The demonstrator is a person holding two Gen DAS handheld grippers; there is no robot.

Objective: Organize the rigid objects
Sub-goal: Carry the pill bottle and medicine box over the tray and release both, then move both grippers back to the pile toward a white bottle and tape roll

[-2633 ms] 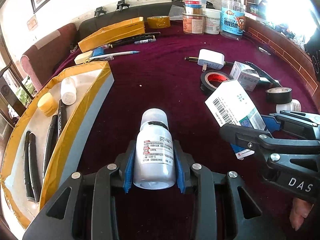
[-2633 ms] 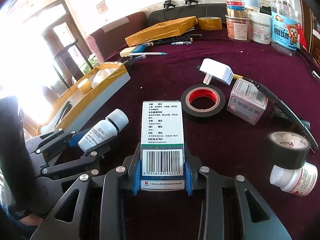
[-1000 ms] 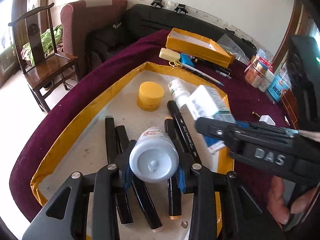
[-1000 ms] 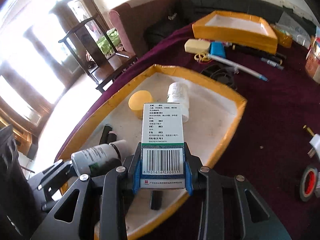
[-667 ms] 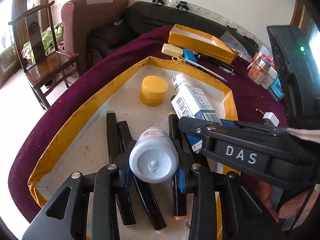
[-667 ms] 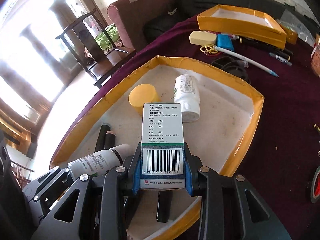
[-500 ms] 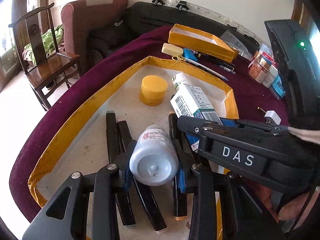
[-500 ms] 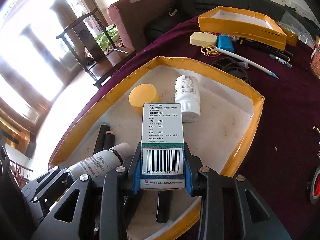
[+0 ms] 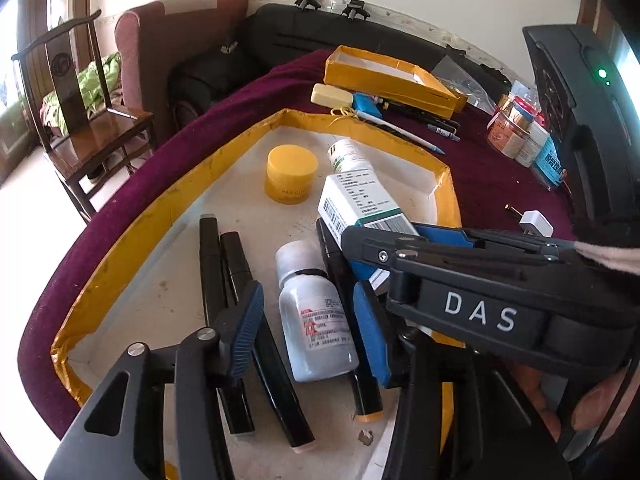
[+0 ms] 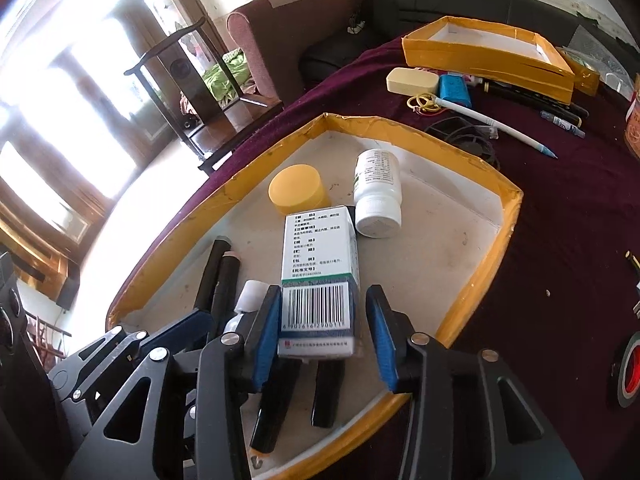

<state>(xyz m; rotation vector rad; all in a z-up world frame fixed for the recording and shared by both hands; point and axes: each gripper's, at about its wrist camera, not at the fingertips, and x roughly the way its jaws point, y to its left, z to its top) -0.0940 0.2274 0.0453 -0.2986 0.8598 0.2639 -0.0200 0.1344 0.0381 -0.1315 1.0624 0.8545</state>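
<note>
A grey pill bottle (image 9: 314, 318) lies on black markers (image 9: 224, 280) inside the yellow-edged tray (image 9: 132, 236). My left gripper (image 9: 308, 320) is open around it, pads apart from its sides. A white medicine box (image 10: 318, 280) with a barcode rests in the same tray (image 10: 500, 232); it also shows in the left wrist view (image 9: 358, 200). My right gripper (image 10: 322, 332) is open, its blue pads standing off the box's sides. A yellow jar (image 10: 298, 194) and a white bottle (image 10: 378, 198) lie further in.
A second yellow tray (image 10: 484, 58) stands at the back. An eraser (image 10: 412, 80), blue case (image 10: 454, 90), pens (image 10: 492, 124) and jars (image 9: 516, 136) lie on the maroon cloth. A tape roll (image 10: 628, 372) is at right. A wooden chair (image 9: 80, 92) stands beyond the table's left edge.
Both grippers have opened. The grey bottle dropped from the left gripper onto the markers, and the box left the right gripper's grip and now rests in the tray.
</note>
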